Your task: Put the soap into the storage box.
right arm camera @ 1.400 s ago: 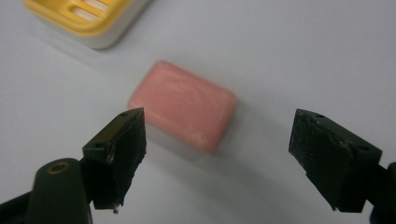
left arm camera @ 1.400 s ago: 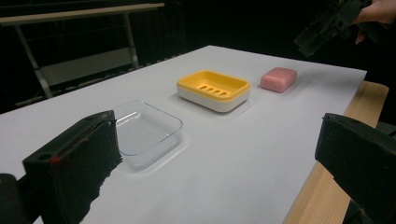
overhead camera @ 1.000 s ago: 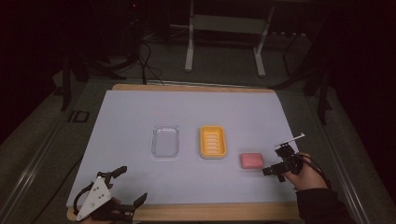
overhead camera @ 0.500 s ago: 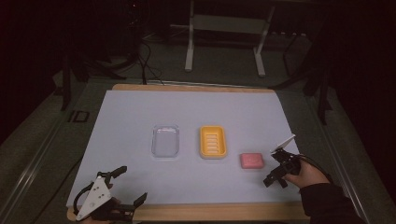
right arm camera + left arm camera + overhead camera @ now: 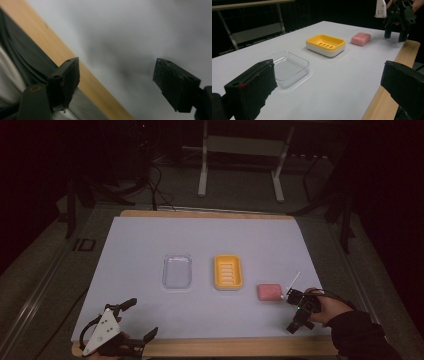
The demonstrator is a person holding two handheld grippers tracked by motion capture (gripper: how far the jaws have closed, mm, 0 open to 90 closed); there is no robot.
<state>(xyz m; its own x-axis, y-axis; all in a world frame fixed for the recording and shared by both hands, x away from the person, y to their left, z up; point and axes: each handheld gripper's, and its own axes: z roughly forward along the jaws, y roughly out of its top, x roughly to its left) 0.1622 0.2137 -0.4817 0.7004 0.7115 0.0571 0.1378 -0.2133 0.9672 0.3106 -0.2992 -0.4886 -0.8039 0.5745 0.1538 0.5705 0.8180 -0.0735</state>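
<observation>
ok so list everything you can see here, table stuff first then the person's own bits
table: 1, white top with a wooden front edge, centre of the high view
clear tray: 1, transparent, left of centre on the table
soap dish: 1, yellow over a white base, slotted floor, beside the clear tray
soap bar: 1, pink, on the table right of the soap dish
metal stand: 1, pale grey, on the floor beyond the table
left tongs: 1, black, jaws apart, at the near left table edge
right tongs: 1, black, jaws apart and empty, near right, close to the soap bar
right hand: 1, dark sleeve, holding the right tongs
</observation>
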